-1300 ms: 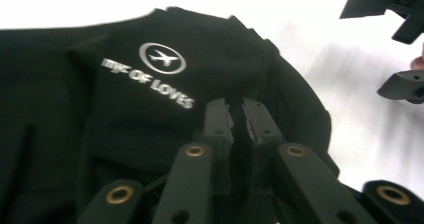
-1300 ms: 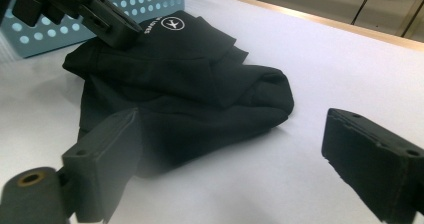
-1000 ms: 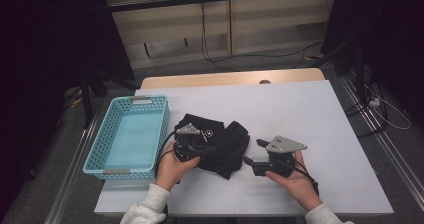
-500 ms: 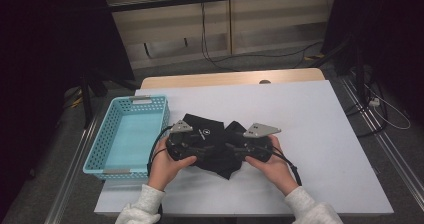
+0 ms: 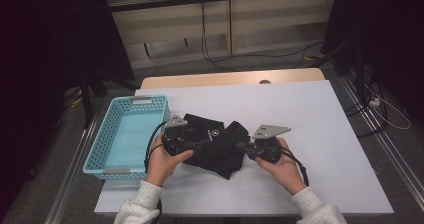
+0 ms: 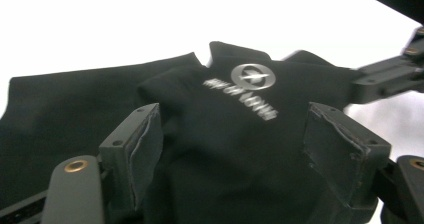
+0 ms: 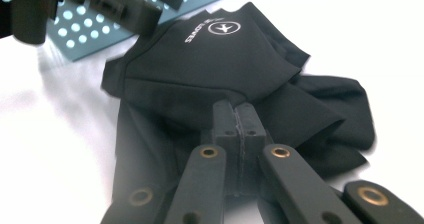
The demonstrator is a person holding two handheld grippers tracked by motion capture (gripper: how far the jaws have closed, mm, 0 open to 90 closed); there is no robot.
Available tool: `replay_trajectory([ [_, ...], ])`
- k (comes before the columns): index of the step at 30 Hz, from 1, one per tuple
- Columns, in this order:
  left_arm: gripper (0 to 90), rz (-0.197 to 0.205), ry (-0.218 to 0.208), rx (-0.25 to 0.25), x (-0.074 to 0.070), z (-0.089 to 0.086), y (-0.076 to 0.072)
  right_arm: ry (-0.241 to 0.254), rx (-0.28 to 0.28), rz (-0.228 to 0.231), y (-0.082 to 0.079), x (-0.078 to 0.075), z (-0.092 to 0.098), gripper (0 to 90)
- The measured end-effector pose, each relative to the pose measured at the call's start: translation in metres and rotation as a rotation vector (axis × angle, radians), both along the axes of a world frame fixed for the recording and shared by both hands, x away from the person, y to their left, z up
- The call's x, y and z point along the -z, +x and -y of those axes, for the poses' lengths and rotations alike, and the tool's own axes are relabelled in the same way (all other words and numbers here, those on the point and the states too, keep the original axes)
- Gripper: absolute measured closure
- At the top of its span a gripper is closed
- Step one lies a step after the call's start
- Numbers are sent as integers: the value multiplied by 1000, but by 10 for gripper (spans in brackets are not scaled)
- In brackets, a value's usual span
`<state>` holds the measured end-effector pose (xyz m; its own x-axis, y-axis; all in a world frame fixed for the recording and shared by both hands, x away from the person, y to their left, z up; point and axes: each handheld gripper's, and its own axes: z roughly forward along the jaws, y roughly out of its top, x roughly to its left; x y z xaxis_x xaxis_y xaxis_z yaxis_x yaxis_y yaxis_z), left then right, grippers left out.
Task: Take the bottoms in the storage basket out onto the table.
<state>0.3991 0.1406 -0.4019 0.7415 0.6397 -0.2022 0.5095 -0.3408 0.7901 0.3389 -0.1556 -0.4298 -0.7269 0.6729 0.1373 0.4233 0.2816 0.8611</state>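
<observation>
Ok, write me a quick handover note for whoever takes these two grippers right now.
Left gripper: jaws open, just opened, standing either side of the black garment without pinching it.
Right gripper: jaws just closed, shut at the garment's near edge; whether cloth is pinched between the pads is hard to tell.
Garment: bunched on the white table, logo up, beside the light blue basket, which looks empty.
Done: partly gathered.
Left: probably finish folding, then put it in the basket.

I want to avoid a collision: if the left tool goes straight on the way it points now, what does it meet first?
Most likely the black garment: it lies between and ahead of the left tool's open jaws. Beyond it is the right tool, though depth is unclear.
</observation>
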Motion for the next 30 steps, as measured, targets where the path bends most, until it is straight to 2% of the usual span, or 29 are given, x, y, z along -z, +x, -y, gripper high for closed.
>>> replay_trajectory([
  [4, 238, 2, -17, 2, -2, 0, 3, -47, 5, 17, -16, -5, 24, 900],
  [7, 238, 4, -20, -4, -2, -1, 6, -17, 34, 14, -23, -6, 43, 900],
  [14, 238, 3, -14, -13, 2, 4, 11, -18, 85, 13, -37, -5, 68, 900],
  [21, 238, -4, -9, -7, 5, 7, 11, -12, 110, 7, -44, -4, 80, 900],
  [30, 234, 4, -16, -8, 2, 6, 10, -25, 102, 0, -43, -2, 76, 900],
])
